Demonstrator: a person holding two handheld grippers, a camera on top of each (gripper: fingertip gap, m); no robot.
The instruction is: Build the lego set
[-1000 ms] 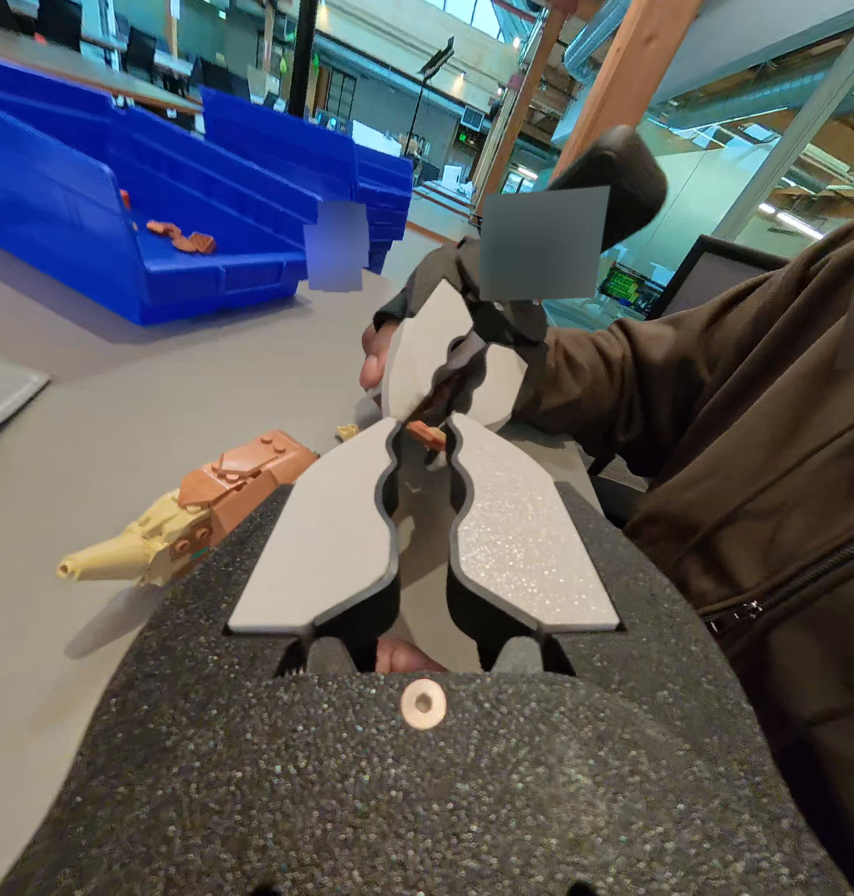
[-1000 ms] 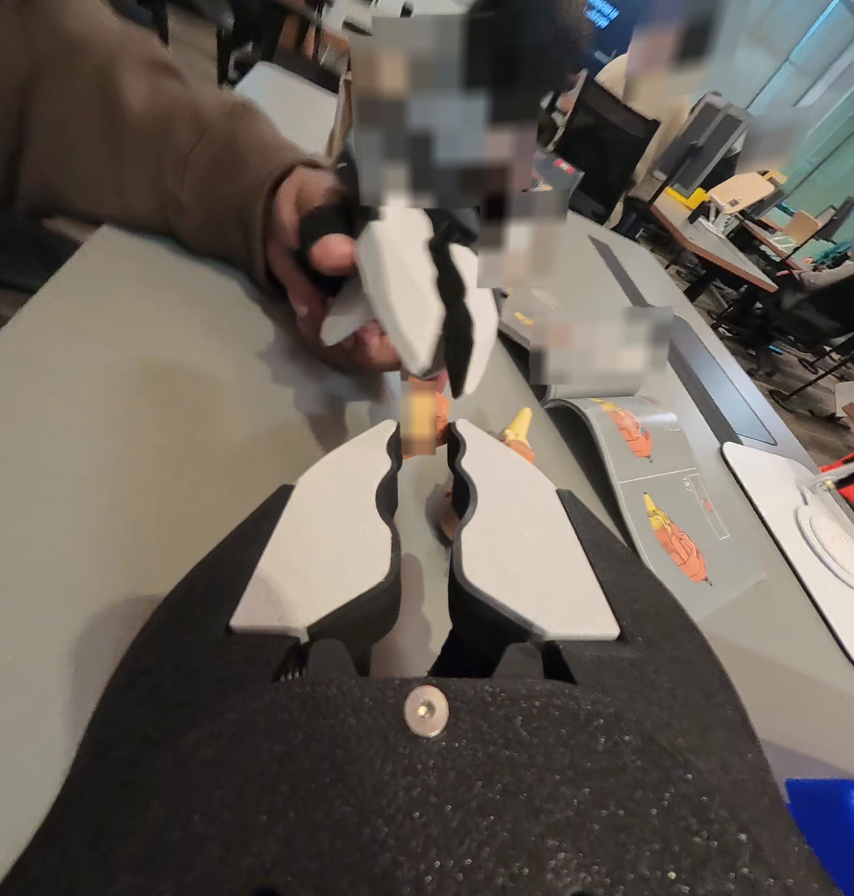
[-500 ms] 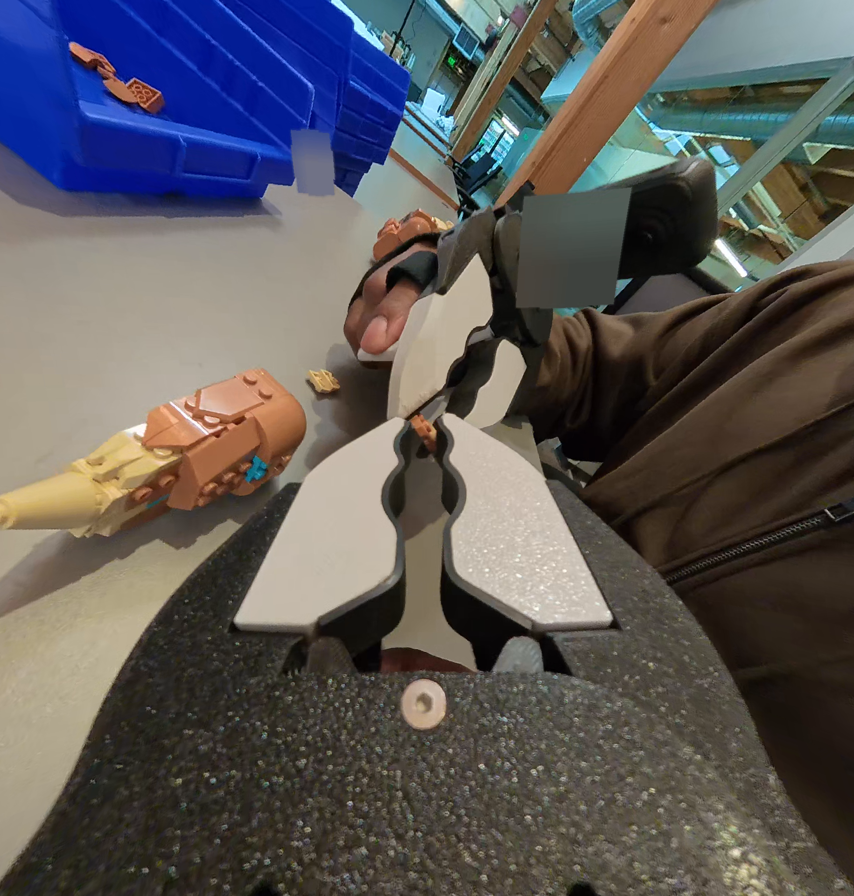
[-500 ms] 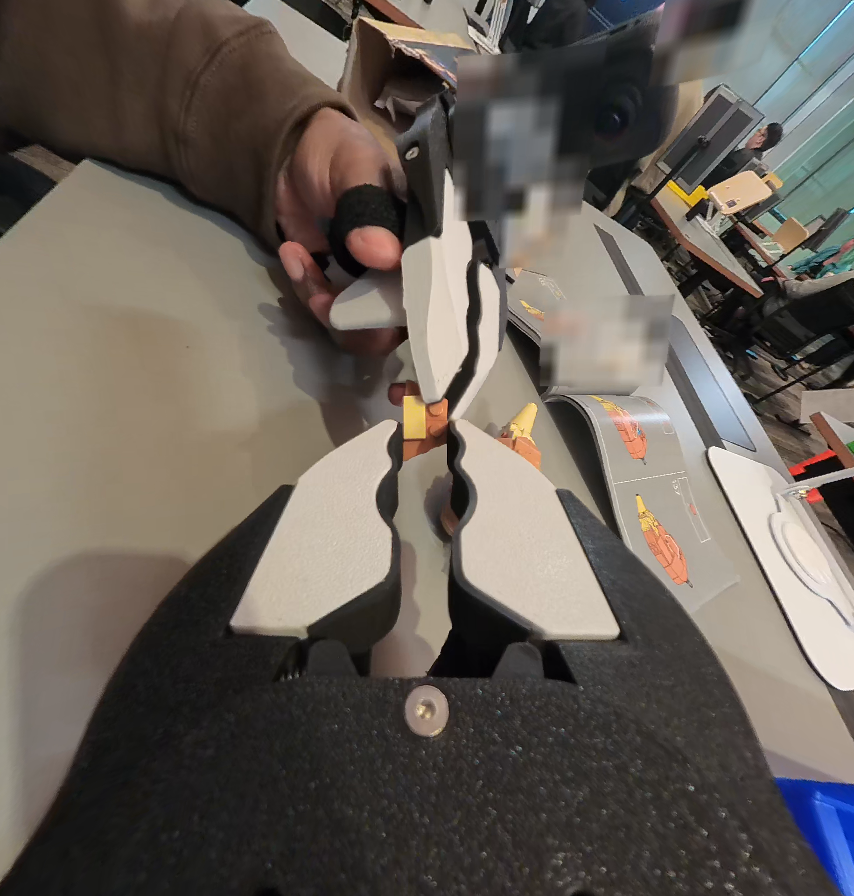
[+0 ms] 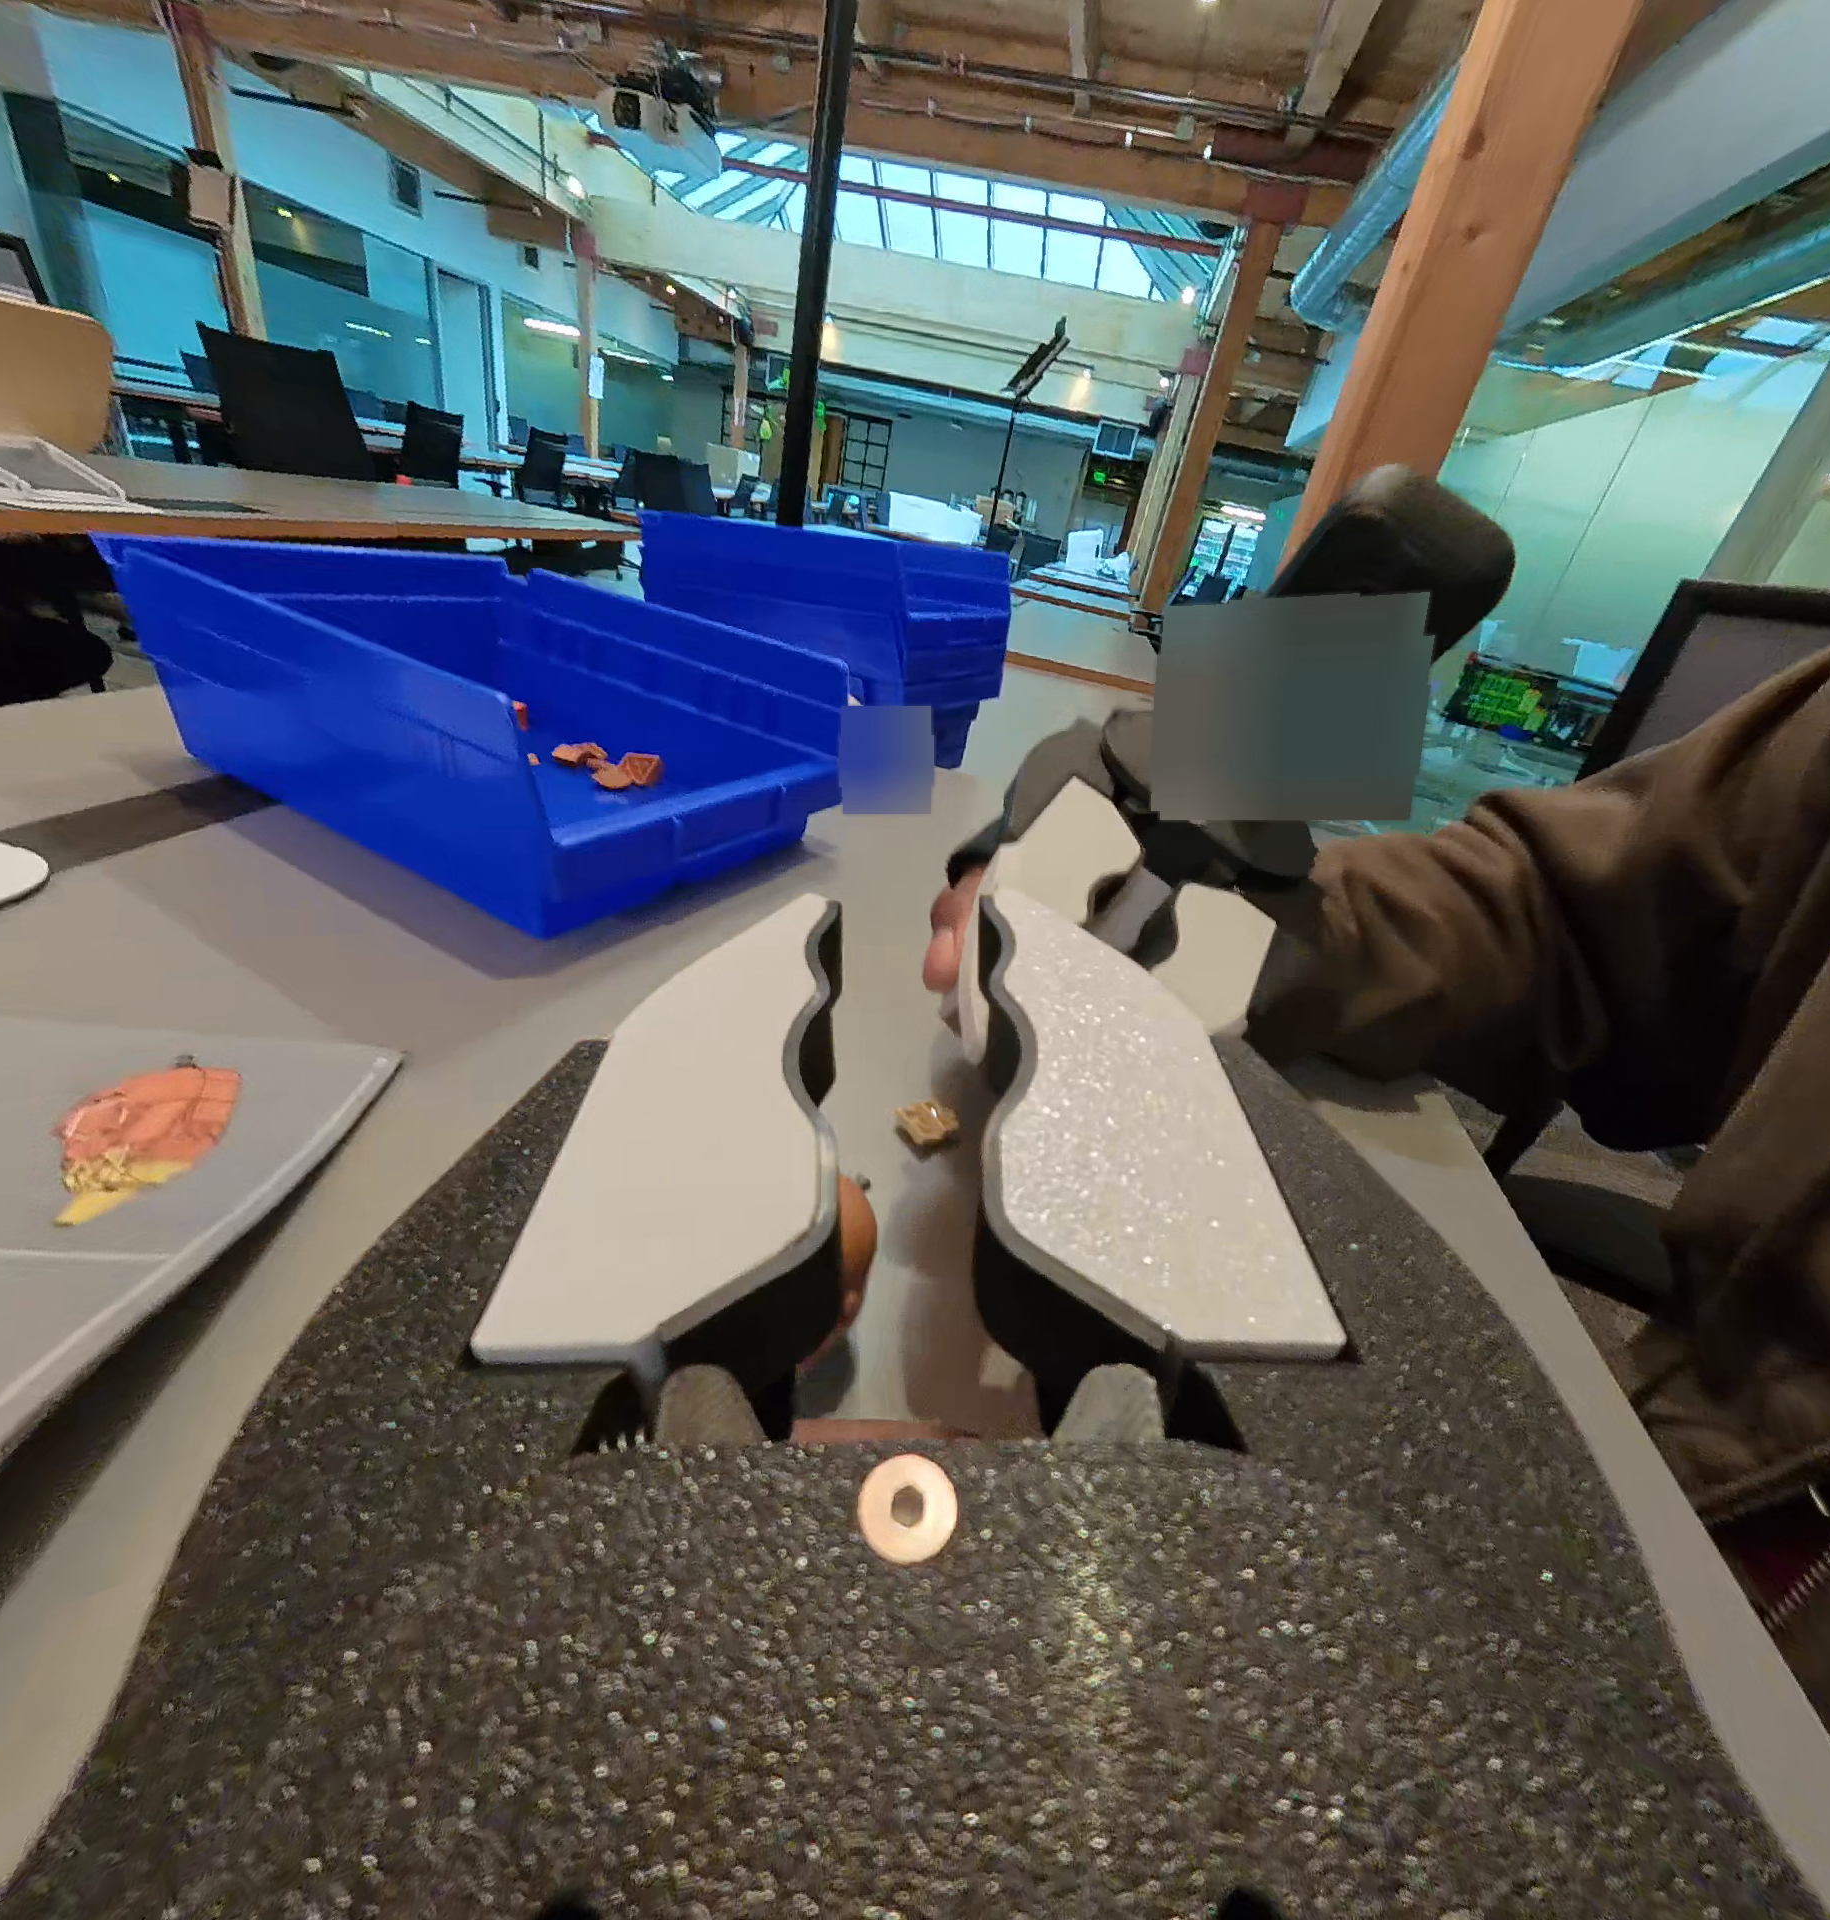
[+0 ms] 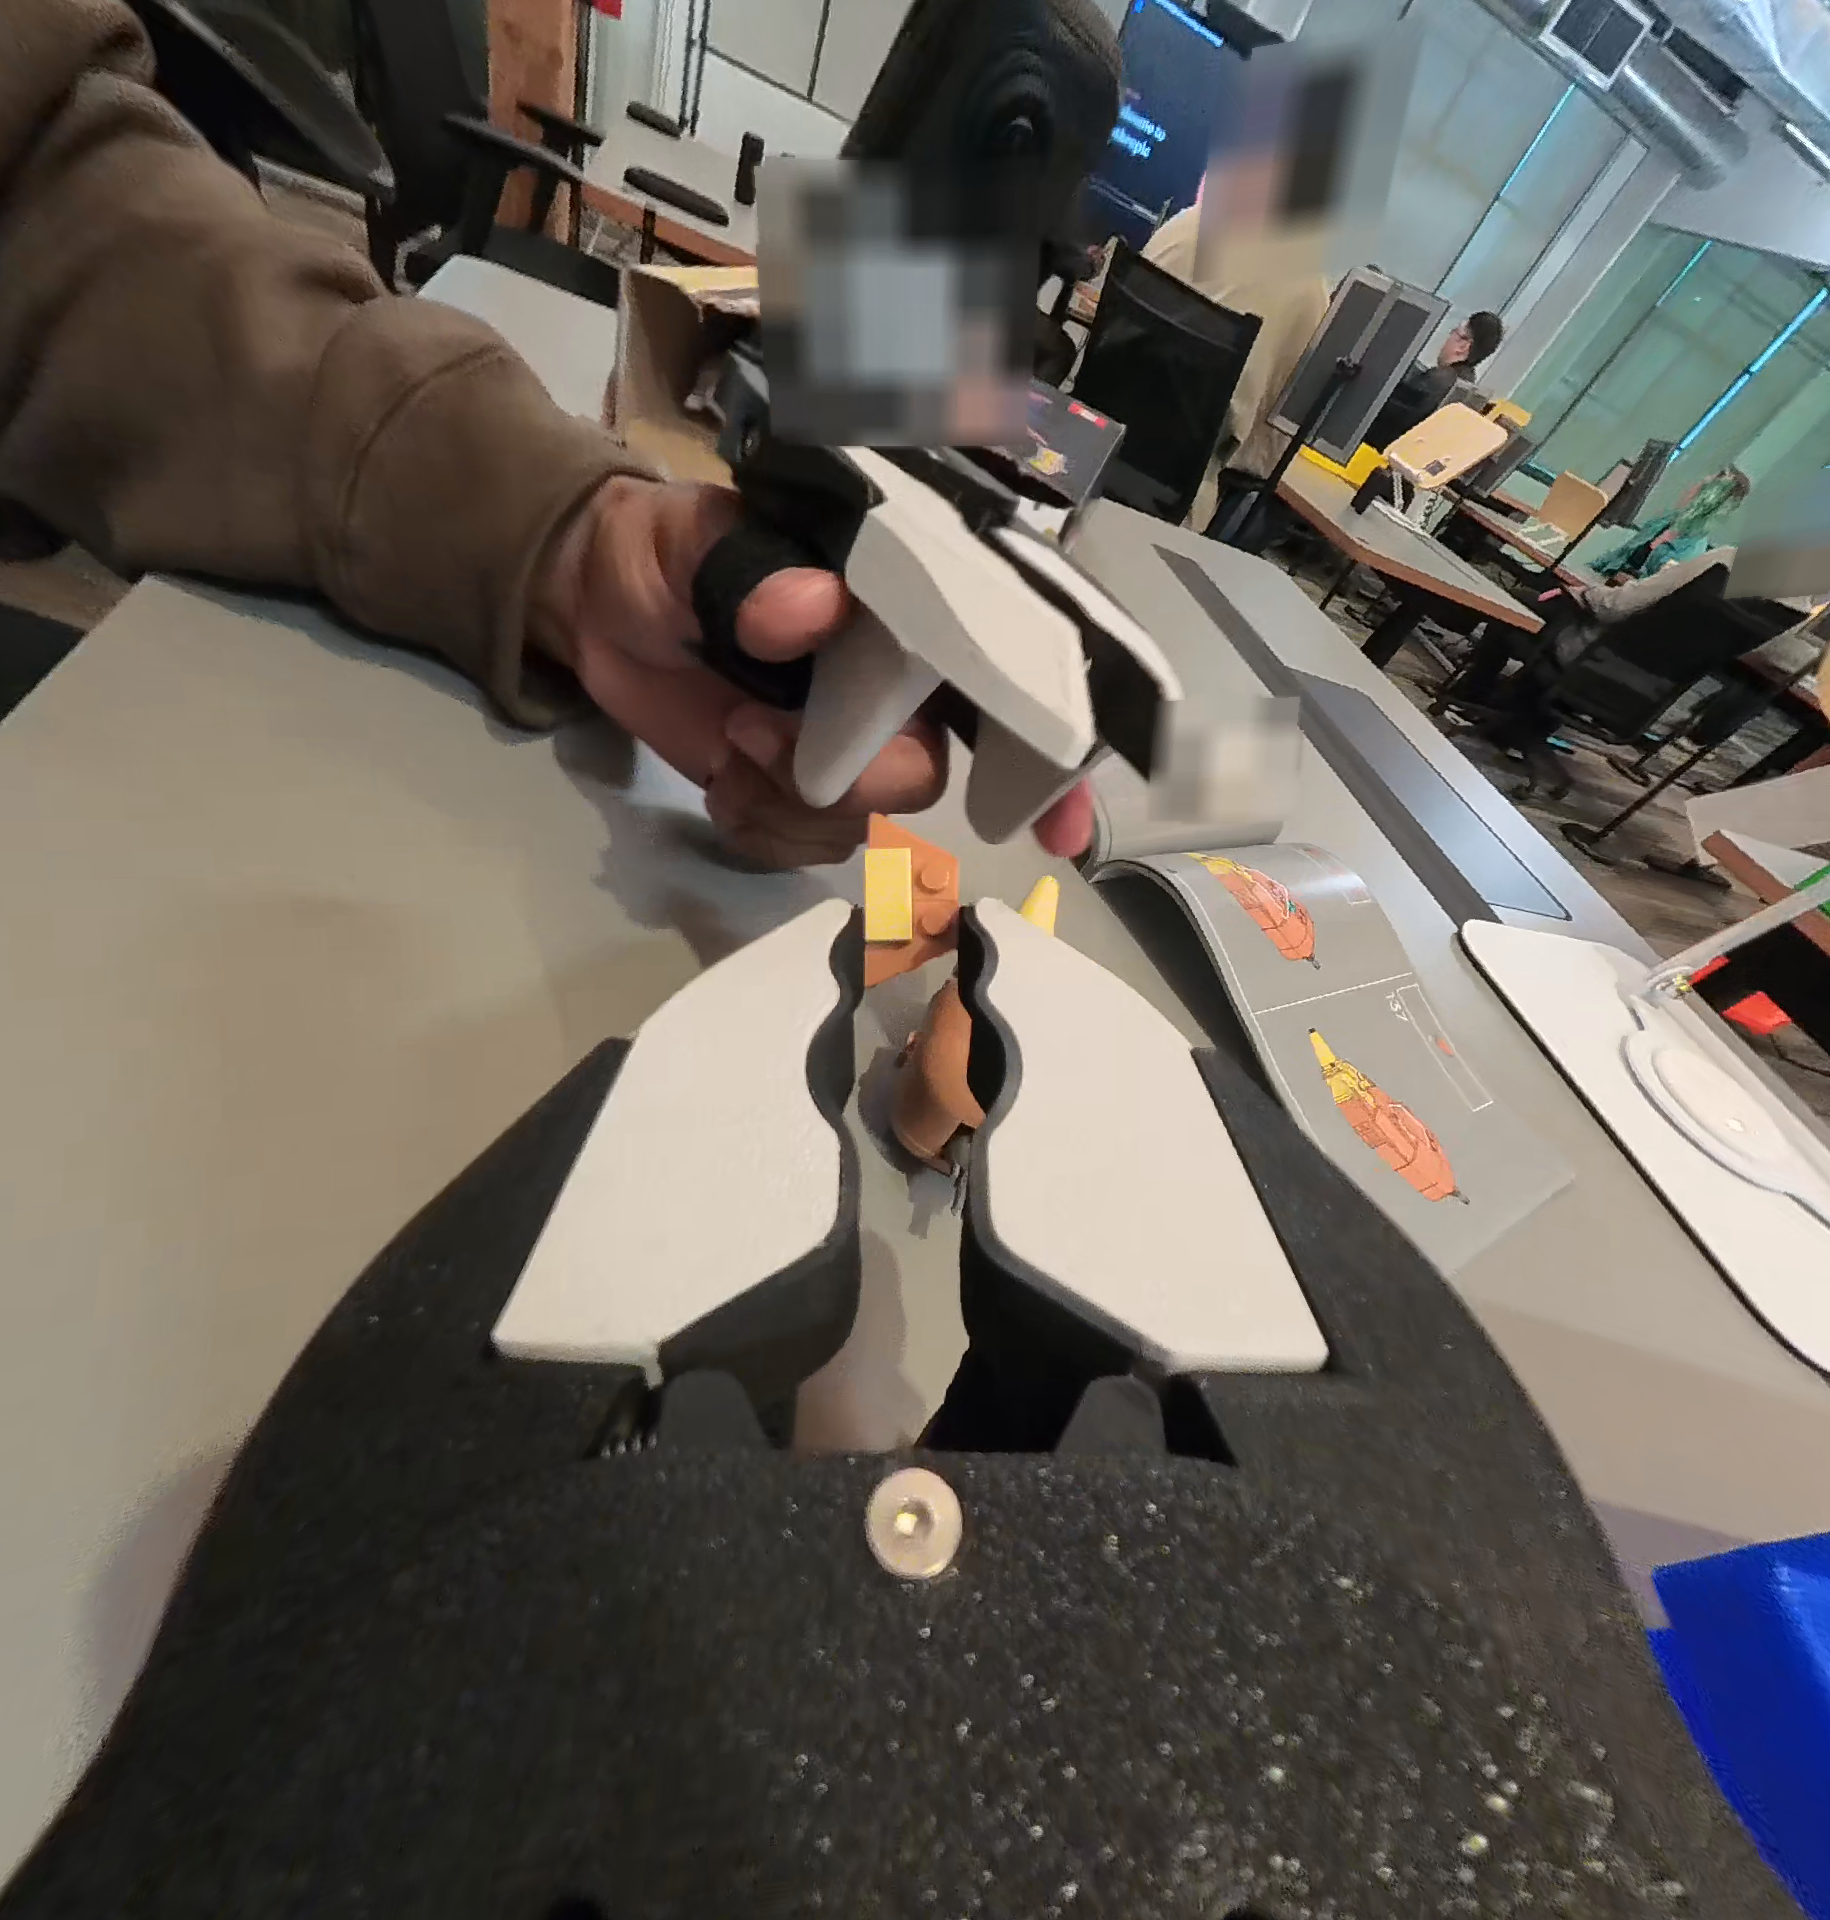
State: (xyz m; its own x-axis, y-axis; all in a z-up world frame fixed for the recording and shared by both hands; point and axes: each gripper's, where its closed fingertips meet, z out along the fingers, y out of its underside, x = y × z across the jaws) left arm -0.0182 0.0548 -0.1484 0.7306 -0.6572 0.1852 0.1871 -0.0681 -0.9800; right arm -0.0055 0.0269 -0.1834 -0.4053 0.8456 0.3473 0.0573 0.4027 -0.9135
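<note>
**Q:** What do the right tongs hold?

**A:** The right gripper (image 6: 909,923) has its tips closed upon a small orange plate with a yellow tile (image 6: 906,904). The piece is raised off the grey table (image 6: 267,935) and sits to the left of the instruction booklet (image 6: 1358,1039), at the level of the booklet's far end.

**Q:** And the left tongs?

**A:** The left gripper (image 5: 911,930) is spread, with bare table showing between its fingers, and it grips nothing. In the right wrist view it hangs above and beyond the held plate, in a hand (image 6: 682,665) with a brown sleeve (image 6: 267,364).

**Q:** Where is the rest of the set?

**A:** The brown lego model (image 6: 942,1081) lies on the table just left of the booklet, partly hidden under the right gripper's fingers. Its yellow cone tip (image 6: 1041,899) points toward the booklet's far edge. A loose tan piece (image 5: 926,1124) rests on the table, framed between the left fingers.

**Q:** What else appears?

**A:** A blue bin (image 5: 454,810) stands beyond the booklet in the left wrist view, with a few orange pieces (image 5: 610,764) inside. A white pad (image 6: 1669,1091) lies just beside the booklet, on the side away from the model.
</note>
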